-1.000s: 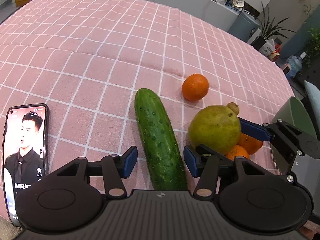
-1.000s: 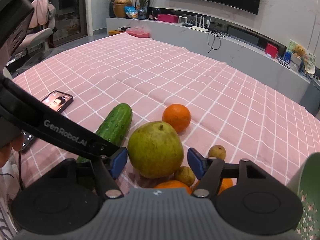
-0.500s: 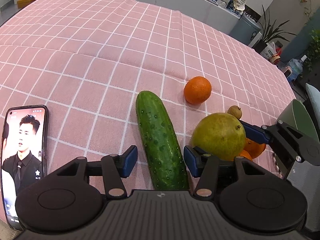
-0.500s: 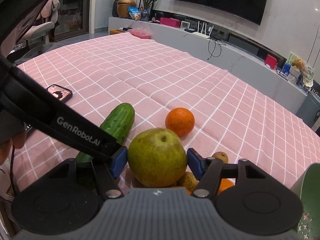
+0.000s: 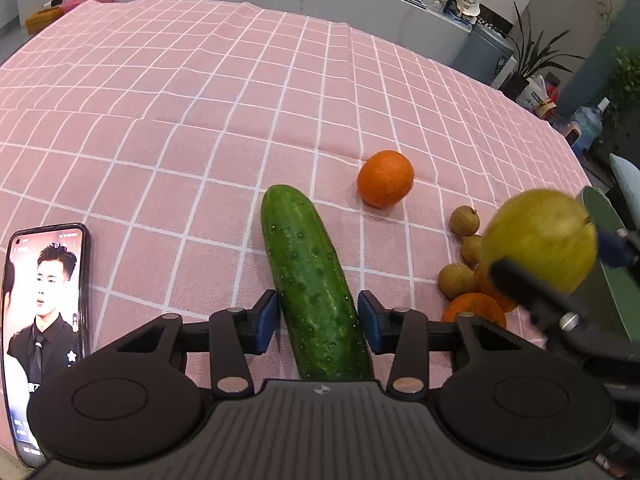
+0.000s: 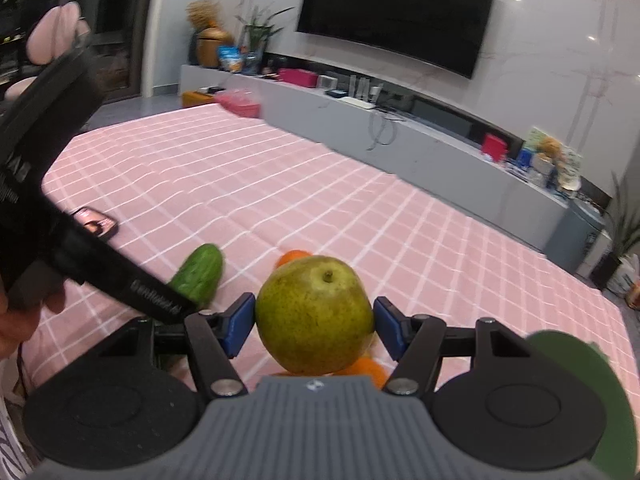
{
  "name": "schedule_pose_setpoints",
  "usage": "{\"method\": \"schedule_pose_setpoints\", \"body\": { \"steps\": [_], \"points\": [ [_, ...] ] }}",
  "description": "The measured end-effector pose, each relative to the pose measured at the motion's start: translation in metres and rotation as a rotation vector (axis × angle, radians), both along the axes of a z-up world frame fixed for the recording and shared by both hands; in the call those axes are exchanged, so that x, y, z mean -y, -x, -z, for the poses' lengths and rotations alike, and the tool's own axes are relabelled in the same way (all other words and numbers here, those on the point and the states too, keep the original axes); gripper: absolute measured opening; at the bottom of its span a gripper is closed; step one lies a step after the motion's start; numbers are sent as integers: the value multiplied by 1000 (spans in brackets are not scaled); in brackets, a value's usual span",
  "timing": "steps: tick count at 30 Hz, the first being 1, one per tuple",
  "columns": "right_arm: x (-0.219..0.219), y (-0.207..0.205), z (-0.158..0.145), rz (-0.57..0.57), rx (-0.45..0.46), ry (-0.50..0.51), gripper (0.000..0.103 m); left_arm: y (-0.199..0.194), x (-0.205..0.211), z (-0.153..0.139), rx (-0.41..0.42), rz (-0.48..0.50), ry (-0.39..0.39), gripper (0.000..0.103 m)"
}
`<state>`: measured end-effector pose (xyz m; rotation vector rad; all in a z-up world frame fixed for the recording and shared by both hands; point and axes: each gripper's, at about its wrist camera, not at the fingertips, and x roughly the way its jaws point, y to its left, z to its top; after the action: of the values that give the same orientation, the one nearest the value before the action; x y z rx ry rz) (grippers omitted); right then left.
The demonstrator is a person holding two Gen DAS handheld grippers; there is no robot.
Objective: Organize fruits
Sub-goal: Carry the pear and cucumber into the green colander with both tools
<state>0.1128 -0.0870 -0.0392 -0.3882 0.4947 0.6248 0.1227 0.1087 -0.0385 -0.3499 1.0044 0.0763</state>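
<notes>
The right gripper (image 6: 314,322) holds a green pear (image 6: 314,316) clamped in its fingers. The left gripper (image 5: 318,320), fingers just narrowed, straddles a cucumber (image 5: 312,280) lying on the worktop (image 5: 200,120); whether the pads press it is unclear.

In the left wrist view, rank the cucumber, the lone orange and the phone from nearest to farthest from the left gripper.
1. Cucumber: between the left gripper's jaws, which have just been closing around it.
2. Phone: flat on the cloth, off to the left side.
3. Lone orange: farther ahead, to the right, beyond the cucumber's tip.
</notes>
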Motion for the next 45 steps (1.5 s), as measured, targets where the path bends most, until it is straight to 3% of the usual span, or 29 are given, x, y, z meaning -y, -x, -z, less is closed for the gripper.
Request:
{"method": "schedule_pose_setpoints", "body": {
  "steps": [9, 20, 27, 32, 36, 45],
  "points": [
    [24, 8, -25, 97, 7, -3, 61, 11, 4, -5, 47, -18, 4, 45],
    [89, 24, -54, 204, -5, -34, 61, 39, 24, -44, 207, -50, 9, 43],
    [130, 24, -63, 291, -14, -69, 61, 47, 60, -91, 339, 20, -8, 43],
    [149, 13, -65, 347, -38, -88, 61, 31, 95, -118, 421, 110, 37, 43],
    [159, 5, -62, 364, -51, -51, 61, 4, 123, -124, 423, 189, 107, 43],
    [176, -25, -34, 343, -183, 52, 61, -57, 178, -90, 311, 337, 163, 43]
  ]
}}
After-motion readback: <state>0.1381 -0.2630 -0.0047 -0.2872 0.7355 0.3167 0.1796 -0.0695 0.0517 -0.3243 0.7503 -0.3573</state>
